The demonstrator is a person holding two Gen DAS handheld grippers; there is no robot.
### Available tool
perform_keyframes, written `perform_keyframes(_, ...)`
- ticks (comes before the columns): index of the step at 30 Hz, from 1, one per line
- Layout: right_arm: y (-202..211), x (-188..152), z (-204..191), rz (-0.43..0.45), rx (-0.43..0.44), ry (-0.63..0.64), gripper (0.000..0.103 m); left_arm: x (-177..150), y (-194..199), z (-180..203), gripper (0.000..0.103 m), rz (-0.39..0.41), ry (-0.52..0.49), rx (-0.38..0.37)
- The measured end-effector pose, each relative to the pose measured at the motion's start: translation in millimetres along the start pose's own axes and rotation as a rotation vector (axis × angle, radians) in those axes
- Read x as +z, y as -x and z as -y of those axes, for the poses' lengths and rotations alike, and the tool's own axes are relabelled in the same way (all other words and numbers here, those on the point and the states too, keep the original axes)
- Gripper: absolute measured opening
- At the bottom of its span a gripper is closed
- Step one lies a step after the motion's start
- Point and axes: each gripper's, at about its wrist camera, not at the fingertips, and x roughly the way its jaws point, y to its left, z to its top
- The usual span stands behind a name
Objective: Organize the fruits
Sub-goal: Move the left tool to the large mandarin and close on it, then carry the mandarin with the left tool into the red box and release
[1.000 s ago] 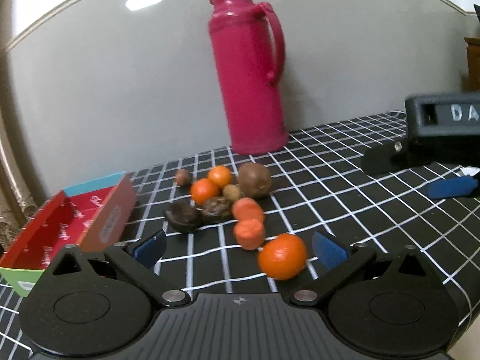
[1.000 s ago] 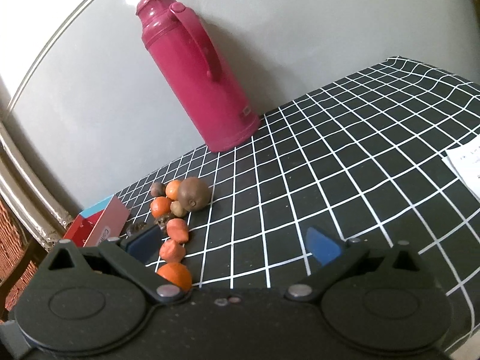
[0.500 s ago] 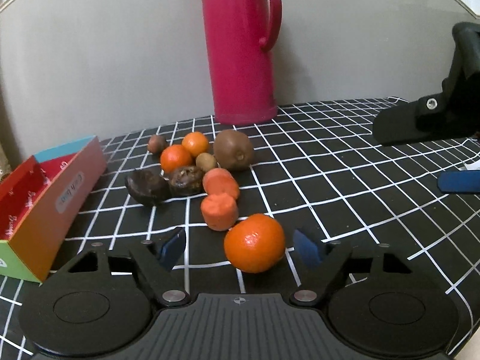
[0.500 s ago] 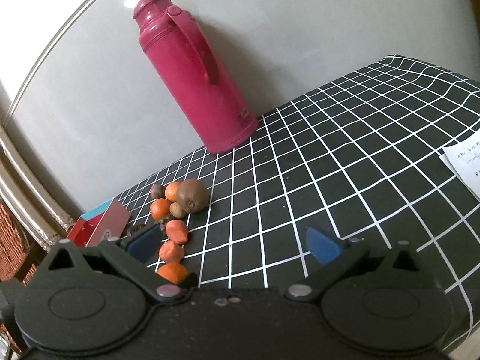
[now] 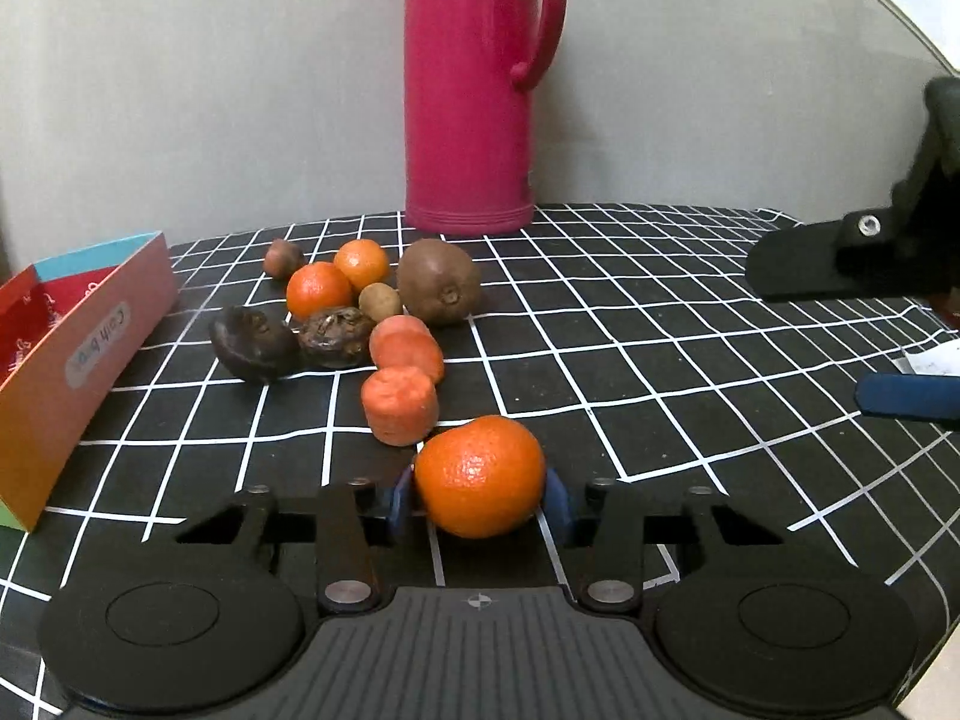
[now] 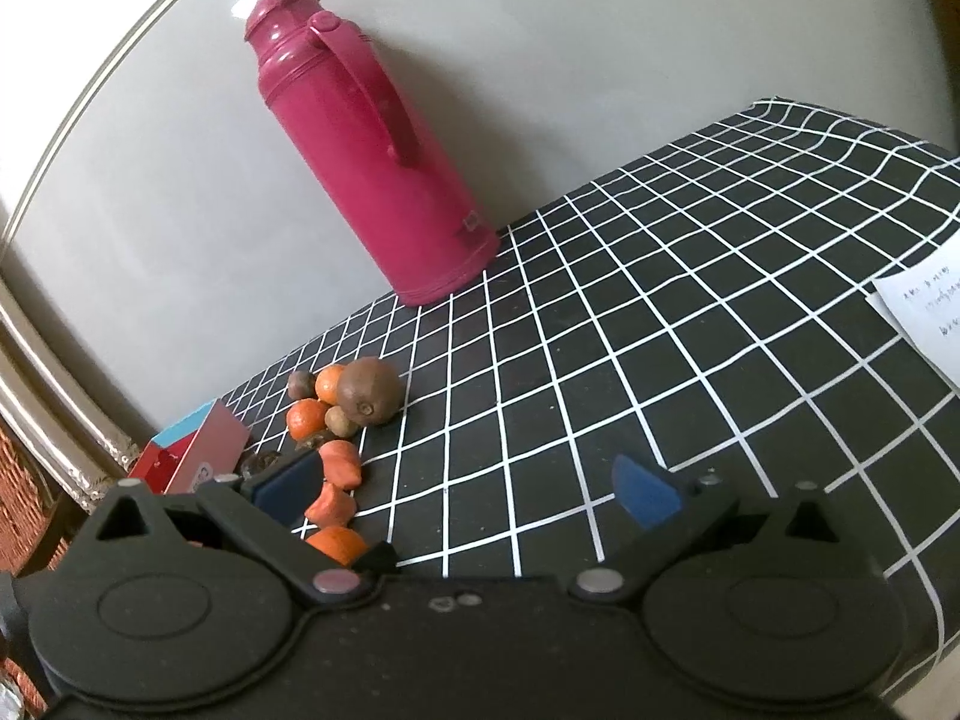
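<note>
My left gripper (image 5: 478, 501) has its blue pads against both sides of an orange tangerine (image 5: 480, 483) that rests on the checked tablecloth, and the jaws are closing on it. Just beyond lie two carrot-coloured chunks (image 5: 399, 405), two dark wrinkled fruits (image 5: 255, 351), a brown kiwi (image 5: 440, 282) and two smaller tangerines (image 5: 318, 291). A red and blue cardboard box (image 5: 90, 354) stands open at the left. My right gripper (image 6: 468, 486) is open over bare cloth, to the right of the fruit pile (image 6: 342, 420).
A tall pink thermos flask (image 5: 474, 90) stands against the wall behind the fruit. A white paper note (image 6: 924, 312) lies at the right of the table. The right gripper's fingers (image 5: 900, 393) reach in at the right of the left wrist view.
The left gripper dropped and moved in on the near tangerine, and its jaws went from wide apart to touching the fruit. The right gripper has stayed where it was, open.
</note>
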Motion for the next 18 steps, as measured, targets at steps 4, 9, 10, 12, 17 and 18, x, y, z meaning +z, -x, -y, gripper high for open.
perform_keyframes(4,-3.2,-0.7,-2.4,-0.006,0.002,0.002,0.103,-1.0,2.6,-4.6,0.043,0.014,-0.005,0.021)
perform_keyframes(9,-10.3,-3.2,-10.2,-0.015,0.005,0.018,0.103,9.0,15.0,-23.2,0.043,0.054,0.009,0.064)
perform_keyframes(10,-12.2,-3.7,-12.4,-0.015,0.008,0.019,0.103,12.1,17.8,-28.4,0.043,0.062,0.014,0.073)
perform_keyframes(12,-16.7,-5.2,-18.0,-0.022,0.013,0.025,0.103,17.9,23.7,-41.9,0.043,0.081,0.024,0.097)
perform_keyframes(17,-31.7,-11.8,-39.8,-0.042,0.020,0.069,0.103,32.4,39.6,-88.6,0.043,0.126,0.057,0.209)
perform_keyframes(18,-35.2,-13.4,-44.7,-0.045,0.019,0.080,0.103,35.2,41.5,-101.0,0.043,0.132,0.069,0.234)
